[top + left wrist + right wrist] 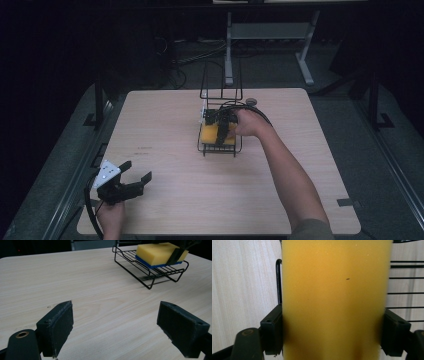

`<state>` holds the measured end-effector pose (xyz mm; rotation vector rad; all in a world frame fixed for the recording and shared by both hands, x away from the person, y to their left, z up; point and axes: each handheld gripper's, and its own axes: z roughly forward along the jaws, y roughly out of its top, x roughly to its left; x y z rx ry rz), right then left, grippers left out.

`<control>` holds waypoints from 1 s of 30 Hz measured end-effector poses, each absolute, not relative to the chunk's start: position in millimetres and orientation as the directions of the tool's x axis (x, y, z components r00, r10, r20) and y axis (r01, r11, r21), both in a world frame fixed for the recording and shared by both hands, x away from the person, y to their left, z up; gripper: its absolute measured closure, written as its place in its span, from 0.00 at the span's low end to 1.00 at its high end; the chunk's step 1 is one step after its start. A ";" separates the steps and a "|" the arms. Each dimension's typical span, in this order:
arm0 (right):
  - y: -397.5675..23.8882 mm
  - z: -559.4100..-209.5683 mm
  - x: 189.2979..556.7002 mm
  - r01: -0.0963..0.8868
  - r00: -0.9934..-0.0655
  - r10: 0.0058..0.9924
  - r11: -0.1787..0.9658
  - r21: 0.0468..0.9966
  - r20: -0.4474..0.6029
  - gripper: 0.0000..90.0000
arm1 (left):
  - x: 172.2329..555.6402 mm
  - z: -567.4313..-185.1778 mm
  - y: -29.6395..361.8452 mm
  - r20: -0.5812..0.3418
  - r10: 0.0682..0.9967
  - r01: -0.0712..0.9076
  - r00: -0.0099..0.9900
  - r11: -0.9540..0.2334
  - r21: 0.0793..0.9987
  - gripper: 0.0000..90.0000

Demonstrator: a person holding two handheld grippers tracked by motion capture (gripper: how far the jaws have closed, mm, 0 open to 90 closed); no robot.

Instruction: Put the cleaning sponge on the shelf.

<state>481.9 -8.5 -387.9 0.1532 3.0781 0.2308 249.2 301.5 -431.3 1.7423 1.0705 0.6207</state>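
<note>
A yellow sponge (pixel 212 134) with a blue underside lies on the tray of a black wire rack (pixel 219 150) just right of the table's middle. My right gripper (pixel 223 136) reaches down onto it from the right, and a hand holds it. In the right gripper view the sponge (pixel 334 290) sits between both pads (pixel 272 332), pressed on each side, so my right gripper (pixel 334 333) is shut on it. My left gripper (pixel 137 170) hovers open near the front left corner. The left gripper view shows my left gripper (pixel 122 325) spread wide over bare wood, with the sponge (pixel 156 253) and rack (pixel 150 277) far off.
The rack has a tall wire back (pixel 221 80) toward the far edge. A small round object (pixel 251 101) lies behind it. The wooden table (pixel 175 200) has bare room on its left half and front. Desk legs (pixel 229 50) and cables stand beyond it.
</note>
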 end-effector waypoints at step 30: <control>-9.5 -401.9 492.7 0.097 -0.994 0.102 0.984 0.148 -0.029 0.23 | 250.1 -431.9 301.5 -0.064 0.873 0.387 0.483 -0.147 0.910 0.14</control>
